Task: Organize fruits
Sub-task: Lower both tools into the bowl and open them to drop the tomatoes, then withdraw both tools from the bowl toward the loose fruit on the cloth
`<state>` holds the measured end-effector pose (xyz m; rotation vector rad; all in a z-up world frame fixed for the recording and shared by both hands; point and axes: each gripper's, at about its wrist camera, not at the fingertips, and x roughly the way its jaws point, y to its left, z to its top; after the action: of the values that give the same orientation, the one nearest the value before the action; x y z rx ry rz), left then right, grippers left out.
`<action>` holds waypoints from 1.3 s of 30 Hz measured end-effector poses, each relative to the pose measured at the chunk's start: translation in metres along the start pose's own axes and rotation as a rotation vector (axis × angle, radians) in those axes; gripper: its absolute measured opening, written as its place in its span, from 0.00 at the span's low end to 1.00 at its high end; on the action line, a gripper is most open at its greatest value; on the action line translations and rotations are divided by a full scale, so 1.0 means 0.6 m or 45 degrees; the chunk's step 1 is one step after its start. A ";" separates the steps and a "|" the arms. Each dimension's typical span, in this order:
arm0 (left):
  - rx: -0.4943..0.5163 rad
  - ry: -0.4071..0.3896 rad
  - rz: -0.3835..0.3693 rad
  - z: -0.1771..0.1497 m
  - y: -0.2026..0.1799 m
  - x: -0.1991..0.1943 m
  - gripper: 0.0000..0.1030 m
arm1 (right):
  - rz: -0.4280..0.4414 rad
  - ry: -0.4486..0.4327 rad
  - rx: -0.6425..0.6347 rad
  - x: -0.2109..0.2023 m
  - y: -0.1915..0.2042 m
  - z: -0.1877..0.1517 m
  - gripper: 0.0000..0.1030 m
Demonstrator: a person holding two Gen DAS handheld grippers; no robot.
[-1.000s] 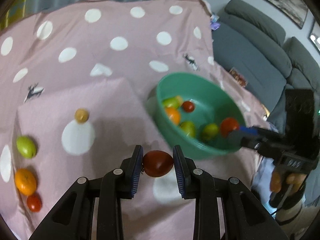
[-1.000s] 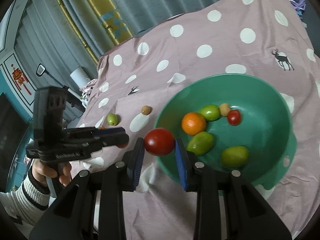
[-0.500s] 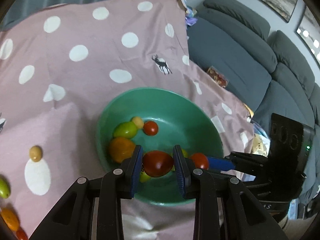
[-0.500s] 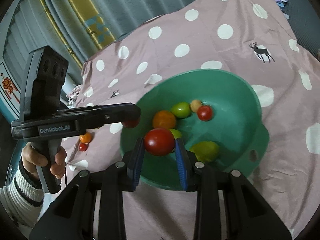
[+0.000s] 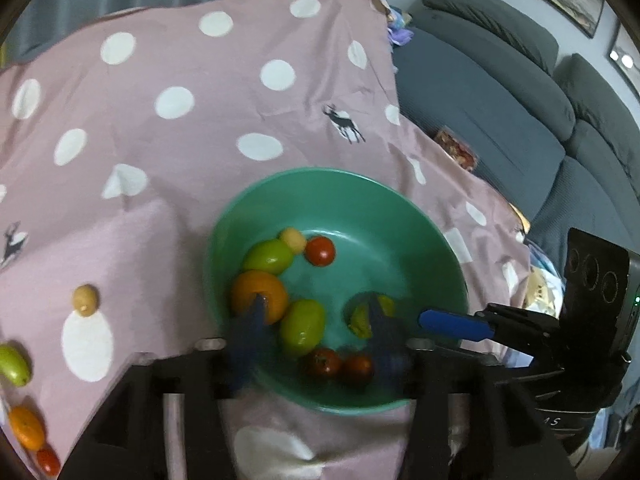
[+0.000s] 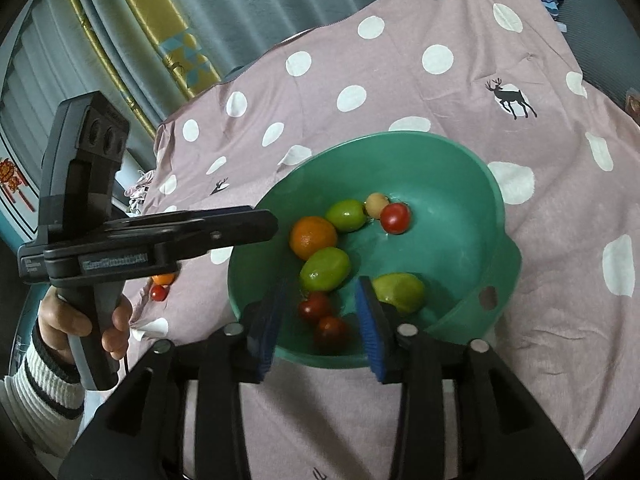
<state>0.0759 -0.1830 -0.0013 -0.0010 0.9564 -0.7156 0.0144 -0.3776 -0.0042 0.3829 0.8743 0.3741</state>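
Observation:
A green bowl (image 5: 400, 208) (image 6: 496, 208) sits on the pink dotted cloth and holds several fruits: an orange (image 5: 258, 296) (image 6: 313, 238), green fruits (image 6: 325, 269), and red tomatoes. Two red tomatoes (image 5: 322, 362) (image 5: 357, 367) lie at the bowl's near side, also in the right wrist view (image 6: 315, 306) (image 6: 332, 328). My left gripper (image 5: 316, 340) is open and empty over the bowl's near rim. My right gripper (image 6: 320, 312) is open and empty above the same spot. Each gripper shows in the other's view (image 5: 456, 325) (image 6: 224, 228).
Loose fruits lie on the cloth at the left: a tan one (image 5: 85, 300), a green one (image 5: 14, 364), an orange (image 5: 26, 428) and a red tomato (image 5: 48, 460). A grey sofa (image 5: 500, 100) stands past the table's right edge. Curtains (image 6: 200, 12) hang behind.
Both grippers opened and dropped their red tomatoes into the bowl. The two tomatoes now lie at the bowl's near side.

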 end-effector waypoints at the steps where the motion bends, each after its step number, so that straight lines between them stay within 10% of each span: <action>1: -0.009 -0.014 0.018 -0.004 0.003 -0.009 0.78 | -0.008 -0.003 -0.006 -0.002 0.004 0.000 0.42; 16: -0.111 -0.043 0.339 -0.106 0.073 -0.118 0.91 | -0.331 -0.126 -0.177 -0.057 0.064 0.000 0.72; 39: -0.307 -0.098 0.367 -0.209 0.128 -0.220 0.92 | -0.308 -0.183 -0.402 -0.084 0.200 -0.007 0.80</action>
<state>-0.0232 -0.0121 -0.0011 -0.0998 0.9408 -0.3305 -0.0375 -0.2960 0.0830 0.0106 0.6975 0.2511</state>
